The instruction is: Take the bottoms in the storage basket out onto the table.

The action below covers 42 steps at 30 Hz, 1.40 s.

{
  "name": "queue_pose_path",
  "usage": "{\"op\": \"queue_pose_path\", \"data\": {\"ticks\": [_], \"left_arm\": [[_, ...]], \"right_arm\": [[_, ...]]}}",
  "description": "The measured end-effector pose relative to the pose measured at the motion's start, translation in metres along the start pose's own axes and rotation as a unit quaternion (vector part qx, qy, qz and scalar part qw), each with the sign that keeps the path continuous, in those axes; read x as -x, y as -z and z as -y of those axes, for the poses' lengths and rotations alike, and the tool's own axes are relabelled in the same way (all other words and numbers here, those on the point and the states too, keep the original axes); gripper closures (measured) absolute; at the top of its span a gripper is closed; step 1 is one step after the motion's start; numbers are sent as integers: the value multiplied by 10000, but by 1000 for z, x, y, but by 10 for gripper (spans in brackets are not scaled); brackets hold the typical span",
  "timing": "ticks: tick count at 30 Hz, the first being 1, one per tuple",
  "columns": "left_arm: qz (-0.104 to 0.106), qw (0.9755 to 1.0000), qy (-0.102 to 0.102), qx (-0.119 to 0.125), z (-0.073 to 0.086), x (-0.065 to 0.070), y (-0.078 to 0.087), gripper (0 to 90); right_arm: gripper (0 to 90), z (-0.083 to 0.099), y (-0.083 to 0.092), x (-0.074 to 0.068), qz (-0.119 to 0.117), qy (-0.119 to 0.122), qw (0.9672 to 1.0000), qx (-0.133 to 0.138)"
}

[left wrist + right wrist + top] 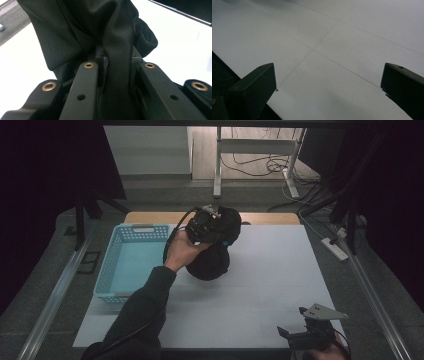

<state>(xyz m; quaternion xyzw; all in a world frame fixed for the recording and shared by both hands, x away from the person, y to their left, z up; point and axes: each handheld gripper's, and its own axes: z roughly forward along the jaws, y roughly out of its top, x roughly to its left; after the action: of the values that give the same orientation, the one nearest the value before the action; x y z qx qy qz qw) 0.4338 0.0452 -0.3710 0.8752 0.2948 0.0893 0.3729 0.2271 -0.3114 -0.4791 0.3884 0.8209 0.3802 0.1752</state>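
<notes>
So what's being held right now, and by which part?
The left gripper pinches a fold of the black cloth, its bulk hanging below. The right gripper holds nothing.

Matt black cloth garment (pixel 210 262), perforated pale-blue plastic basket (pixel 112 270), smooth white tabletop (pixel 270 270)

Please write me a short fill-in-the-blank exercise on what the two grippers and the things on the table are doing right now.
1. The left gripper is shut on a ____ cloth.
2. The basket on the table is light ____ in colour.
3. The right gripper has its jaws ____, with nothing between them.
4. The basket lies to the ____ of the cloth in the high view.

Missing words: black; blue; open; left
</notes>
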Motion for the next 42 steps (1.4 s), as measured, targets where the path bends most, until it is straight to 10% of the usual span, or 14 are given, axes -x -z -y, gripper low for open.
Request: {"op": "queue_pose_path", "data": {"ticks": [42], "left_arm": [[209,9979,256,-558,54,-5,-95,727]], "right_arm": [[4,0,0,0,-37,56,10000,-9]]}}
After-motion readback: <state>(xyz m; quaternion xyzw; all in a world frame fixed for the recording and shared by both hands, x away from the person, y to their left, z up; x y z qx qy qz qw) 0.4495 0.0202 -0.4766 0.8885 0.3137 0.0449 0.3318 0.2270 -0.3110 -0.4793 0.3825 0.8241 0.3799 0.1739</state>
